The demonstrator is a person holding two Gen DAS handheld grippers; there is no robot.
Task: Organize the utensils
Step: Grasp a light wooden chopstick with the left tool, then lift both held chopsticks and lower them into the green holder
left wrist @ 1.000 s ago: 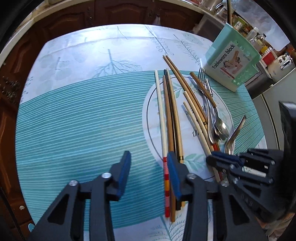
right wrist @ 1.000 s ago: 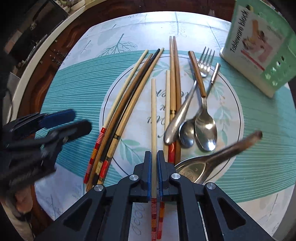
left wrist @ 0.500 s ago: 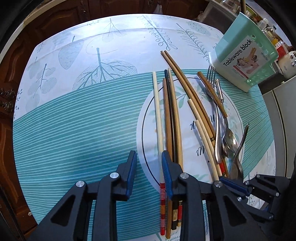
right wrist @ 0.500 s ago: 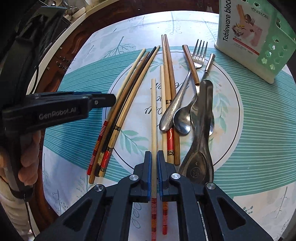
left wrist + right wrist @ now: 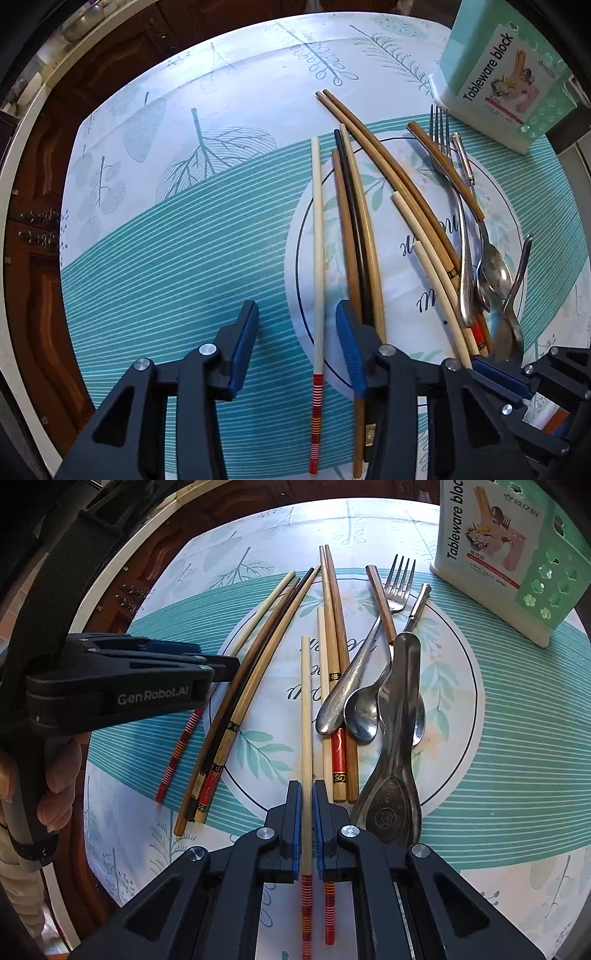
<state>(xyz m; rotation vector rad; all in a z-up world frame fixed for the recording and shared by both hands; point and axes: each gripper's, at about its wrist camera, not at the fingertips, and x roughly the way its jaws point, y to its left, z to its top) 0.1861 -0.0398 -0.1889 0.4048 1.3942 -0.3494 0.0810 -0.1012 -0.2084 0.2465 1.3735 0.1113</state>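
Note:
Several chopsticks, spoons and a fork lie on a round table. My left gripper (image 5: pixel 295 343) is open, its jaws on either side of a cream chopstick with a red-striped end (image 5: pixel 317 258). My right gripper (image 5: pixel 306 812) is shut on another cream chopstick with a red-striped end (image 5: pixel 306 709), which points away along the table. A large metal spoon (image 5: pixel 400 738) lies just right of it, over smaller spoons (image 5: pixel 362 709) and beside a fork (image 5: pixel 397 587). The green tableware holder (image 5: pixel 517 550) stands at the far right; it also shows in the left wrist view (image 5: pixel 506 74).
The table has a teal and white leaf-print cloth (image 5: pixel 166 258). Brown and black chopsticks (image 5: pixel 354 221) lie between the two grippers. The left gripper body (image 5: pixel 122 686) and the hand holding it fill the left of the right wrist view. Dark wooden cabinets (image 5: pixel 33 184) lie beyond the table edge.
My left gripper has shifted and opened wider, so the striped cream chopstick now lies between its jaws. The right gripper stays shut on its chopstick. The large spoon has settled flat beside it.

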